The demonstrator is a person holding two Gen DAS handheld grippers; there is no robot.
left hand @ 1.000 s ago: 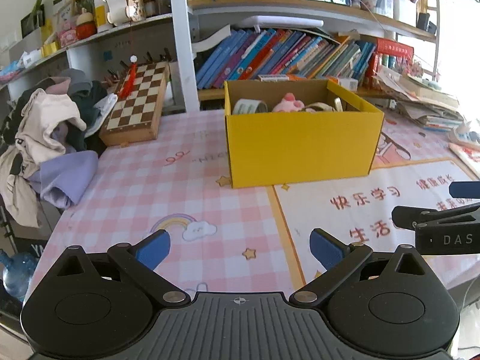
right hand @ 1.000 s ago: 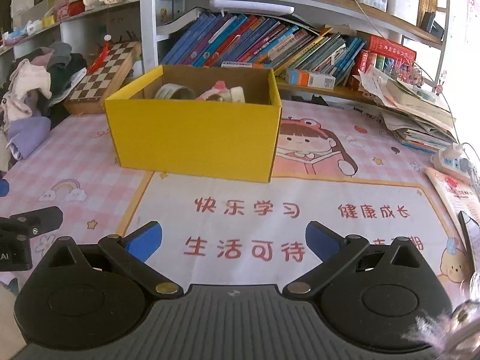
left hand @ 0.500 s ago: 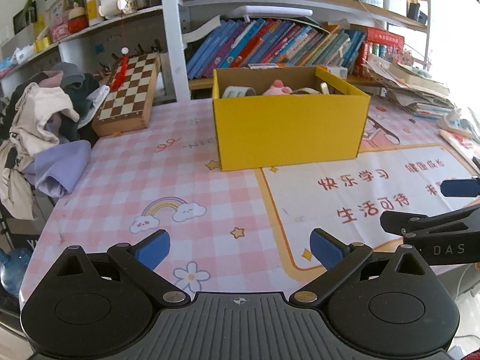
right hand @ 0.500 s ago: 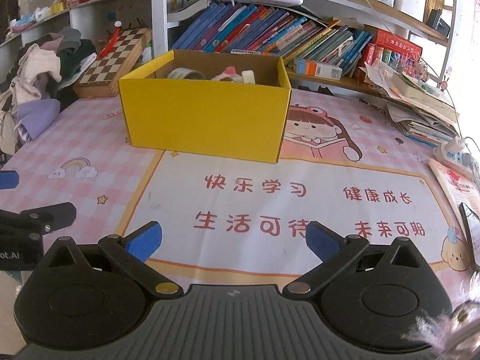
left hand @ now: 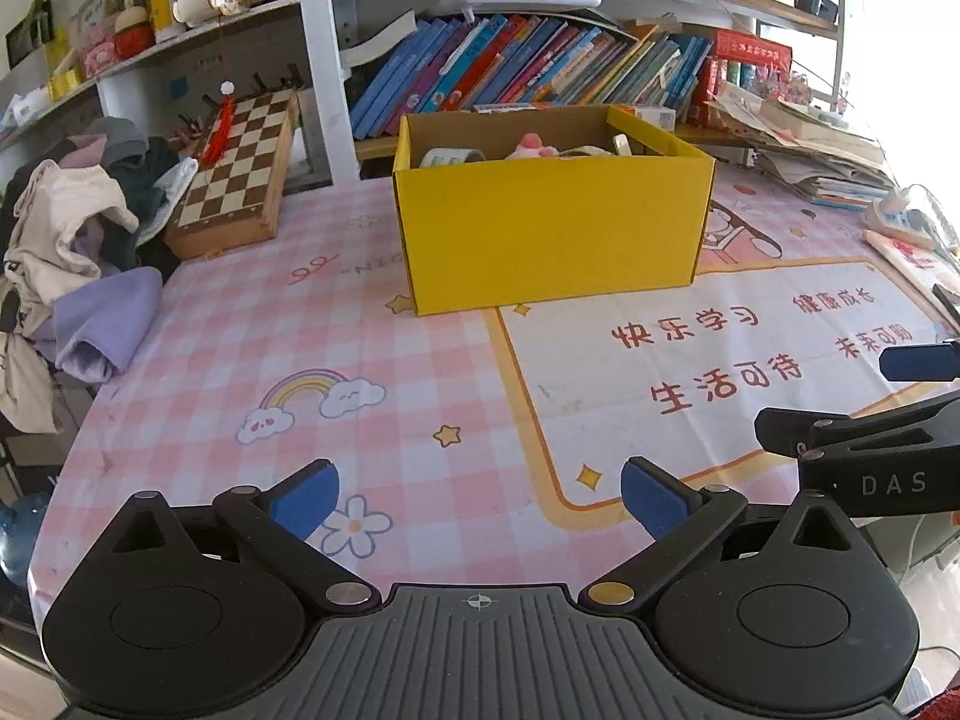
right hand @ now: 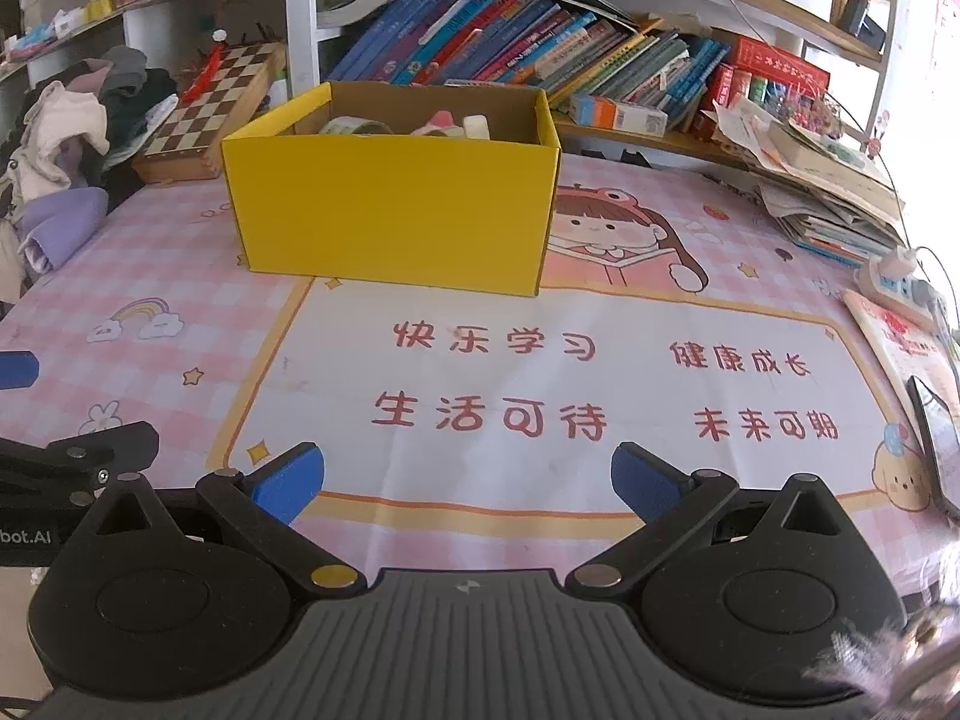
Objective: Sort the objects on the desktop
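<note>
We hold both grippers low over the near edge of the desk, and both are spread wide with nothing between the blue pads. The left gripper [left hand: 480, 495] sits at the bottom of its own view above the pink checked tablecloth [left hand: 252, 336]; the right gripper [right hand: 468, 480] sits at the bottom of its view above the white panel with red characters.

The yellow box [left hand: 552, 234] stands upper centre in both views, well apart from both grippers. Inside it we see a roll of tape [left hand: 450, 156] at the left and a pink toy [left hand: 531, 145] in the middle; the rest of its contents are too hidden to name.

The left view shows more of the left side: the chessboard [left hand: 237, 171] leaning at the upper left, the heap of clothes [left hand: 78, 240] at the left edge, and the right gripper's side poking in at the right edge. The right view shows what the left crops: the cartoon girl [right hand: 612, 234] printed just right of the box, the stack of papers [right hand: 834, 192] at the upper right, and the power strip [right hand: 897, 282] at the right edge.
</note>
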